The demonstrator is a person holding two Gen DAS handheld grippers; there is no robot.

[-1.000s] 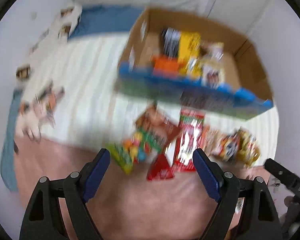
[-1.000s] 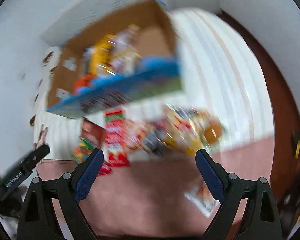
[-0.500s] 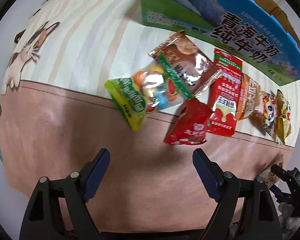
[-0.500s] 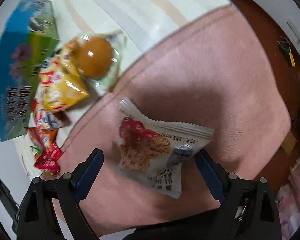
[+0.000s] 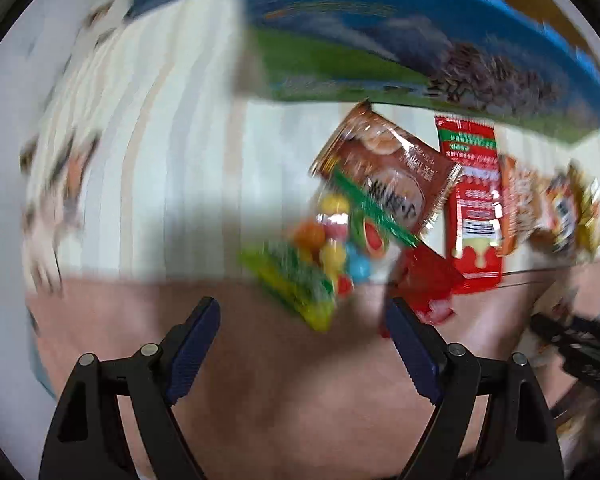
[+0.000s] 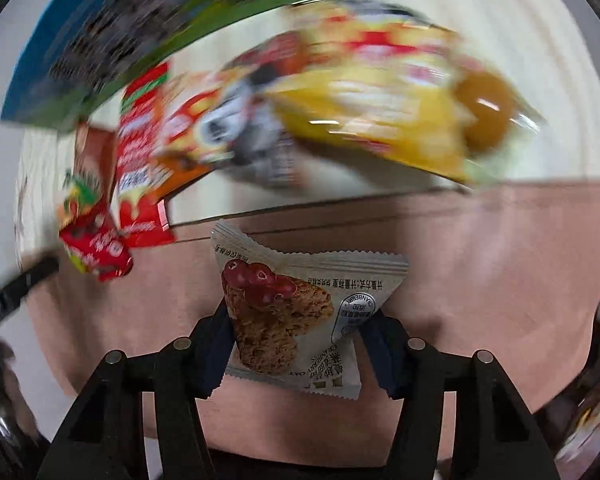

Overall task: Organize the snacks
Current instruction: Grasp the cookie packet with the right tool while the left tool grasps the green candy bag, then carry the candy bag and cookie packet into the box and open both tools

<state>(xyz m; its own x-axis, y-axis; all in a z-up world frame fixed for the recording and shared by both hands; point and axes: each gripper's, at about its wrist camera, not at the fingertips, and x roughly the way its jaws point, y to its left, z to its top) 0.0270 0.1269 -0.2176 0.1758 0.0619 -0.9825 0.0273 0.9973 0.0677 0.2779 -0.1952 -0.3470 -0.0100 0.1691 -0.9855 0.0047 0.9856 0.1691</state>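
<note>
Two tongs hover over bedspread snacks: right tongs (image 6: 296, 344) closing around a cranberry oat bar packet (image 6: 296, 312), left tongs (image 5: 300, 344) apart, empty. Slick wrapper could slip free.

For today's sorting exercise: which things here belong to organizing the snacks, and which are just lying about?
Job: cranberry oat packet between the closing right gripper; candy bag; brown biscuit packet; blue-green carton; left gripper.
Just there: striped sheet; pink blanket.
</note>
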